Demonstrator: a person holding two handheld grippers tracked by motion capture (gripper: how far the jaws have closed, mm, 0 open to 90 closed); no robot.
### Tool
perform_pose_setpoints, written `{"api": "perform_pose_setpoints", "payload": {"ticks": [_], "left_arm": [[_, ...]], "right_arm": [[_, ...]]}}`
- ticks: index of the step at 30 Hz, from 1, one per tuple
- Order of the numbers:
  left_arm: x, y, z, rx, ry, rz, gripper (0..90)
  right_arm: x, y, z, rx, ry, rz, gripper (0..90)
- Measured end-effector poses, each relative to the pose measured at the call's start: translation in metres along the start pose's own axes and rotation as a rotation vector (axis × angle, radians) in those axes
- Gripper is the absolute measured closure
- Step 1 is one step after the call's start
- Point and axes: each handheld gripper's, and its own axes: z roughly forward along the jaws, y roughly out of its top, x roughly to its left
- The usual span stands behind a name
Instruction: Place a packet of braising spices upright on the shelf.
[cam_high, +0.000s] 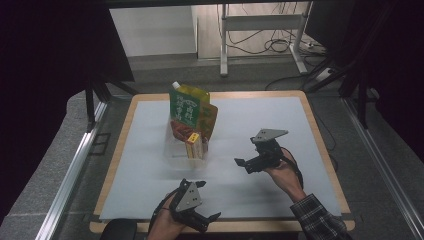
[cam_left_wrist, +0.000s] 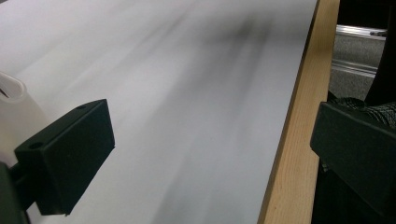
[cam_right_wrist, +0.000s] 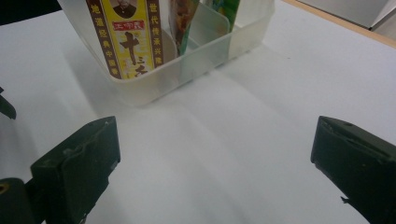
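A clear plastic bin (cam_high: 176, 152) stands mid-table on the white mat (cam_high: 150, 175). In it stand a green pouch (cam_high: 184, 107), an orange pouch (cam_high: 209, 117) and a small yellow-red box (cam_high: 192, 142). My right gripper (cam_high: 245, 151) is to the right of the bin, open and holding nothing. In the right gripper view, that gripper (cam_right_wrist: 215, 172) faces the bin (cam_right_wrist: 196, 65), with the yellow box (cam_right_wrist: 126, 37) nearest. My left gripper (cam_high: 210, 200) is held open near the table's front edge. In the left gripper view, the left gripper (cam_left_wrist: 210, 163) has bare mat between its jaws.
The wooden table edge (cam_left_wrist: 299, 140) runs past the mat on the near side. A plaid sleeve (cam_high: 315, 215) comes in at bottom right. Behind the table are a white frame's legs (cam_high: 224, 45) and cables (cam_high: 280, 45) on the floor.
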Motion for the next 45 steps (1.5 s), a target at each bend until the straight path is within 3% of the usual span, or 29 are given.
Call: {"api": "perform_pose_setpoints", "payload": {"ticks": [25,40,45], "left_arm": [[0.002,-0.001,0.0,0.01,0.011,-0.009,0.0],[0.006,-0.002,0.0,0.025,0.032,-0.044,0.0],[0.009,-0.003,-0.001,0.032,0.047,-0.067,0.0]], "right_arm": [[-0.001,-0.032,-0.041,0.007,-0.059,0.038,0.5],[-0.005,-0.058,-0.071,-0.028,-0.105,0.084,0.0],[-0.008,-0.068,-0.077,-0.016,-0.119,0.099,0.0]]}}
